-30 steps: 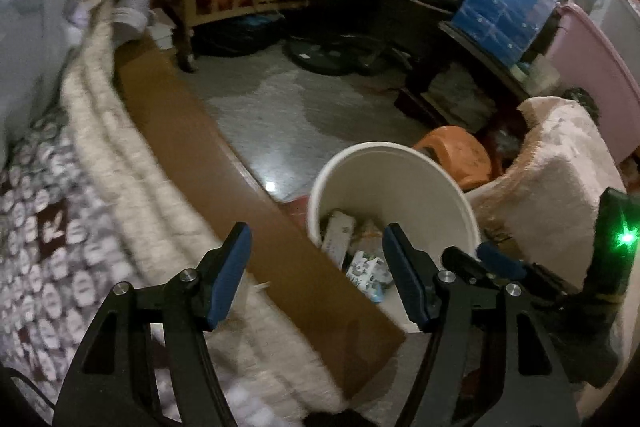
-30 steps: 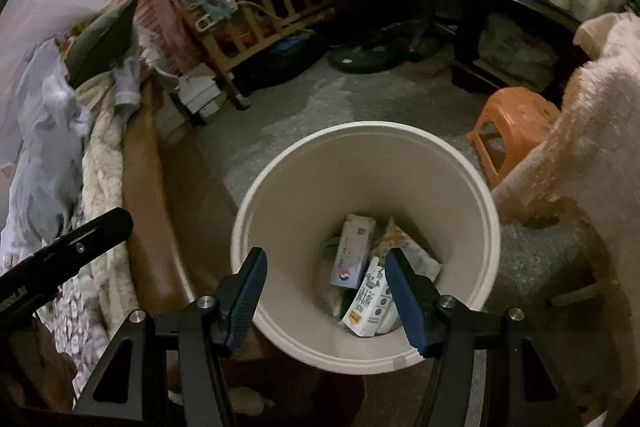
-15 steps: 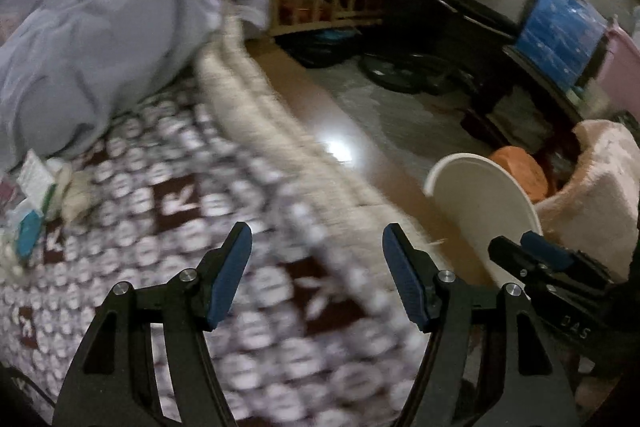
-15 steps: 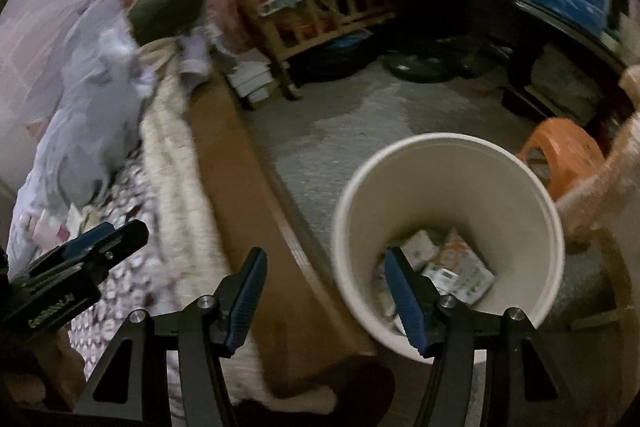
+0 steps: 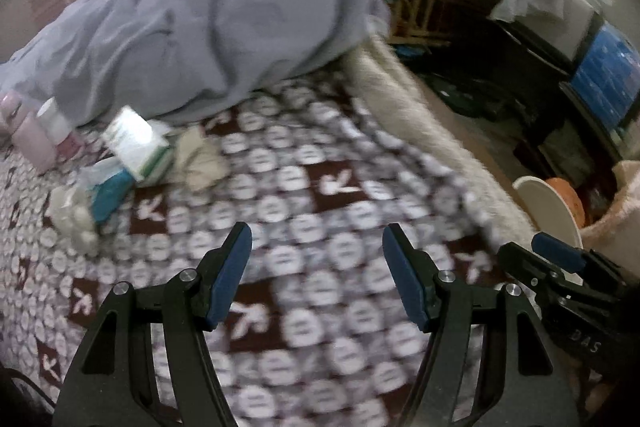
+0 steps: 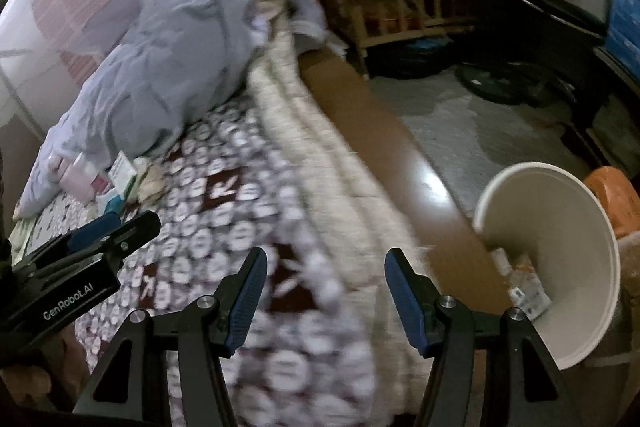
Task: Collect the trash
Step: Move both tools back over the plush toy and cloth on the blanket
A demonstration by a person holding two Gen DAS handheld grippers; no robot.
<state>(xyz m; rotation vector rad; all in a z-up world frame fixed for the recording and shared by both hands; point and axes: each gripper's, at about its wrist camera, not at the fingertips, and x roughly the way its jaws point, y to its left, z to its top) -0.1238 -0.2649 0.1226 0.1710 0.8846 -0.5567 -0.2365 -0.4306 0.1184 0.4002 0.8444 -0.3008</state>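
So from where I'm standing this looks like it's somewhere in the middle of the job. The white bin (image 6: 568,267) sits on the floor right beside the bed frame, and there's already a few cartons (image 6: 526,291) lying in the bottom of it, so part of the trash is in. What's left is a little heap on the patterned bedspread (image 5: 320,211), tucked against the foot of the crumpled grey duvet (image 5: 208,11): a white-and-green box (image 5: 134,143), something teal (image 5: 110,193) next to it, some wadded tissue-looking scraps (image 5: 198,161), plus a couple of pinkish bottles (image 5: 30,143) that may or may not count as trash, can't tell. The left gripper (image 5: 316,279) is spread wide with nothing between its fingers, hovering over the bedspread and pointed toward that heap but well apart from it. The right gripper (image 6: 322,293) is also wide open and empty, over the edge of the bed between the heap and the bin. Everything's a bit blurry, so I'd guess next up is reaching for the heap.
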